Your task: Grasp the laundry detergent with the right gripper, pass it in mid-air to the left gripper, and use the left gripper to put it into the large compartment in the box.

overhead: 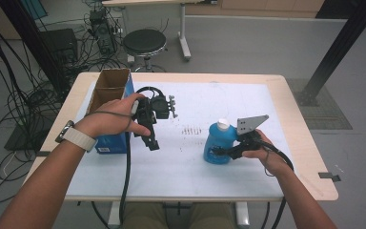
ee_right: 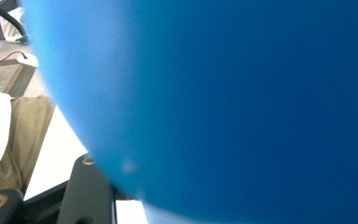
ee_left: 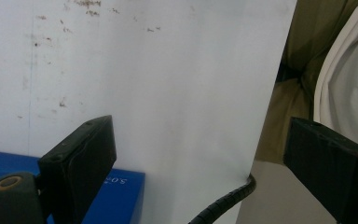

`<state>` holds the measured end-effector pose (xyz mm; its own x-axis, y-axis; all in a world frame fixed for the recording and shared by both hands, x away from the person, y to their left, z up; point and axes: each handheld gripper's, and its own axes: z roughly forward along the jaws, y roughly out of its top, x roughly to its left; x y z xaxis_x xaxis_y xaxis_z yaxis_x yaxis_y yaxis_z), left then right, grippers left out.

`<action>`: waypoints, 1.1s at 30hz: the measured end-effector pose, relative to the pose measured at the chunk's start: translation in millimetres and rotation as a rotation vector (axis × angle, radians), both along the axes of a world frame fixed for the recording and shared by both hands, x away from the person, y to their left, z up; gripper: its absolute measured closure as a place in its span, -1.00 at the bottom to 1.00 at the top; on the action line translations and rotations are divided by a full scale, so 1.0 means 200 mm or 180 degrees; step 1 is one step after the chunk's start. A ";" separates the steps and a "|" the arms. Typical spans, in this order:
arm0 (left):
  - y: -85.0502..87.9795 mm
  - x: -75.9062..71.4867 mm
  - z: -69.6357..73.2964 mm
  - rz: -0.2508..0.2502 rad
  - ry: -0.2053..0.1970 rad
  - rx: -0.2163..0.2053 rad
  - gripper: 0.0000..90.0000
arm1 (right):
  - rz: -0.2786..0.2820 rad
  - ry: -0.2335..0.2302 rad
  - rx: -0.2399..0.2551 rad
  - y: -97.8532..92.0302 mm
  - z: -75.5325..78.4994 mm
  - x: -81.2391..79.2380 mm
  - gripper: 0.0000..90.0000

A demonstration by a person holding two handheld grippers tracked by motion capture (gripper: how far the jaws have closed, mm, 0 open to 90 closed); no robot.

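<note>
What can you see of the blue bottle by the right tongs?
The blue bottle looks like smooth plastic, with a rounded, bulging body, a dark patch like a label low on its side and a white cap on top. It stands upright on the white sheet, right of centre. The right tongs reach it from the right, low on its body. In the right gripper view its blue side sits blurred, very near the camera; the grip itself is hidden.

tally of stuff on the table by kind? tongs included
Blue plastic bottle with white cap: 1
Open blue-sided cardboard box: 1
White paper sheet covering the tabletop: 1
Handheld black tongs: 2 (left tongs, open; right tongs, at the bottle)
Total: 5
</note>
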<state>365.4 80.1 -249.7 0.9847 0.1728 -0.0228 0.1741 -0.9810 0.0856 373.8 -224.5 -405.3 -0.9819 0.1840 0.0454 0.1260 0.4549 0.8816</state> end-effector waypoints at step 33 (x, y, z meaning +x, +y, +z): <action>0.01 0.01 0.00 0.0002 0.0000 -0.0008 -0.78 | 0.0009 0.0011 -0.0034 0.00 0.00 0.00 -0.05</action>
<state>366.5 81.4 -249.6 0.9846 0.1735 -0.0232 0.1748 -0.9807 0.0879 374.6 -224.0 -404.4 -0.9822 0.1818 0.0469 0.1279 0.4647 0.8762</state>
